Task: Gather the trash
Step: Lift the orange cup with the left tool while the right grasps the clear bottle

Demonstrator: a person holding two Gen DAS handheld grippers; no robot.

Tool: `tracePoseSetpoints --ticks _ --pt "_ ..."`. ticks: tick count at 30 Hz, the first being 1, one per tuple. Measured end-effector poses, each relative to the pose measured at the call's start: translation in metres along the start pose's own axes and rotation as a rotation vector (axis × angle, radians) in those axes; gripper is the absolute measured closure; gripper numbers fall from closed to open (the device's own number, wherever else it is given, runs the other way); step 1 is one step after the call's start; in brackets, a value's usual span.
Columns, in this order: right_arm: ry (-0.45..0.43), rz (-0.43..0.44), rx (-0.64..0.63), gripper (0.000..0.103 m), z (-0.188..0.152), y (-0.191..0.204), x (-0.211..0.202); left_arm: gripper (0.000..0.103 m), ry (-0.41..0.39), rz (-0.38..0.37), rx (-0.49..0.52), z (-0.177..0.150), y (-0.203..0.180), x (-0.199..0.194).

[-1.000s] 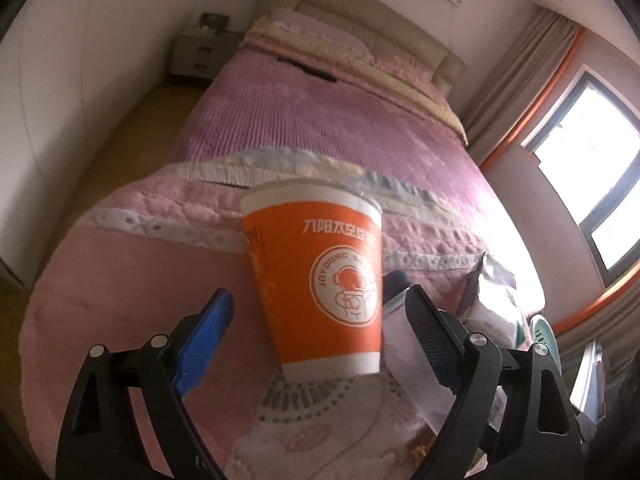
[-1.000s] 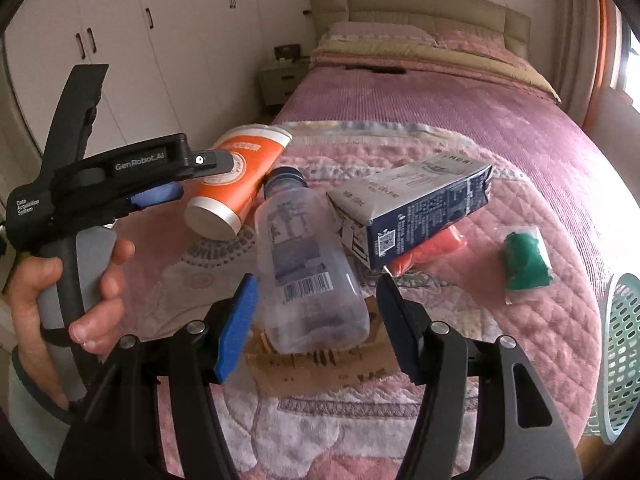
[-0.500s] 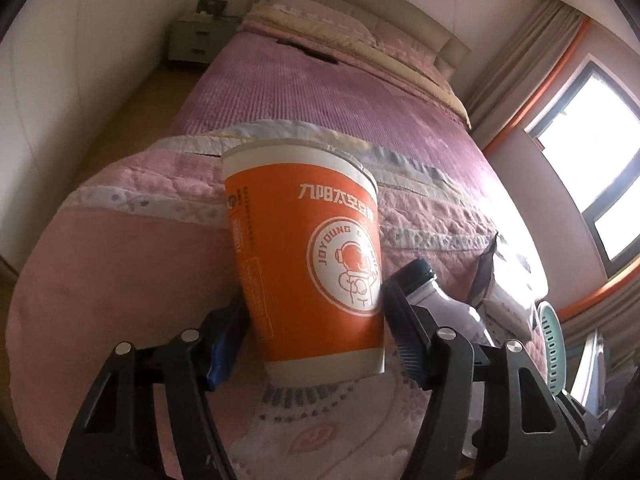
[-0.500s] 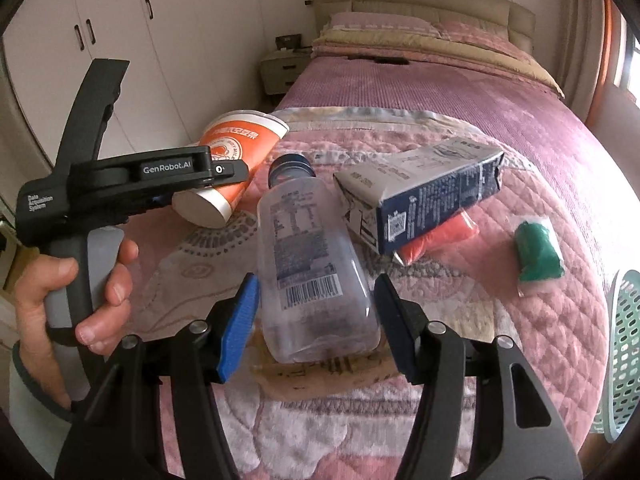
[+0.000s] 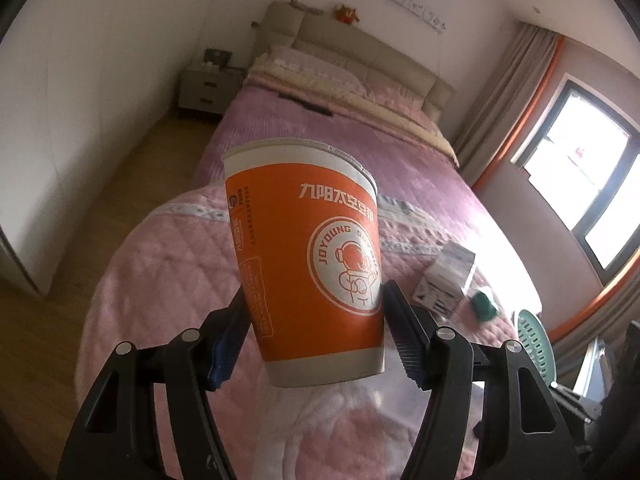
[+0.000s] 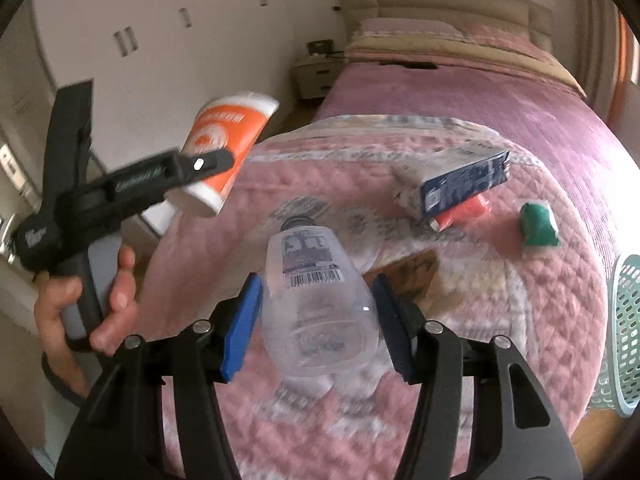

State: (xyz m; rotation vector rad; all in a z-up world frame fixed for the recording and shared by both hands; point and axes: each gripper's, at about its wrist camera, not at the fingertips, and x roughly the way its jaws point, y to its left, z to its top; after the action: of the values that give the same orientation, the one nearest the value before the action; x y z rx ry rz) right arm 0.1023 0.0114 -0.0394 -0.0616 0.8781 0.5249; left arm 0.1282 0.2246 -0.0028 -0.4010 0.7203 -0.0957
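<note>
My left gripper (image 5: 316, 332) is shut on an orange paper cup (image 5: 308, 256) and holds it above the pink quilt; the cup also shows in the right wrist view (image 6: 224, 152). My right gripper (image 6: 318, 320) is shut on a clear plastic bottle (image 6: 316, 300), lifted off the bed. A blue and white carton (image 6: 460, 188) lies on the quilt over an orange wrapper (image 6: 464, 210). A green packet (image 6: 538, 226) lies to its right. A brown paper piece (image 6: 412, 272) lies flat behind the bottle.
A mint perforated basket (image 6: 624, 332) stands on the floor at the bed's right side, also in the left wrist view (image 5: 536, 336). The pink quilt (image 6: 500, 300) covers the bed's foot. A nightstand (image 5: 204, 94) and white wardrobe doors (image 6: 128, 40) stand left.
The left gripper closed on the cup and lifted it up and left. The right gripper closed on the bottle and raised it off the quilt, away from the carton.
</note>
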Motion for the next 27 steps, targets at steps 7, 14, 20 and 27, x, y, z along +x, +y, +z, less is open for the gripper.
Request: tracePoseSetpoints --ticks 7,14,20,27 --pt "0.058 -0.005 -0.051 0.050 -0.068 0.011 -0.018 0.040 -0.022 -0.010 0.022 -0.031 -0.009 -0.039" --pt "0.134 0.012 -0.012 0.049 -0.112 -0.003 -0.017 0.040 -0.019 -0.035 0.033 -0.052 -0.023 -0.051" --pt "0.136 -0.007 -0.041 0.043 -0.107 0.008 -0.004 0.040 -0.016 -0.039 0.051 -0.061 -0.032 -0.056" --pt "0.161 -0.008 -0.023 0.040 -0.103 0.011 0.021 0.040 -0.026 -0.023 0.051 -0.063 -0.028 -0.066"
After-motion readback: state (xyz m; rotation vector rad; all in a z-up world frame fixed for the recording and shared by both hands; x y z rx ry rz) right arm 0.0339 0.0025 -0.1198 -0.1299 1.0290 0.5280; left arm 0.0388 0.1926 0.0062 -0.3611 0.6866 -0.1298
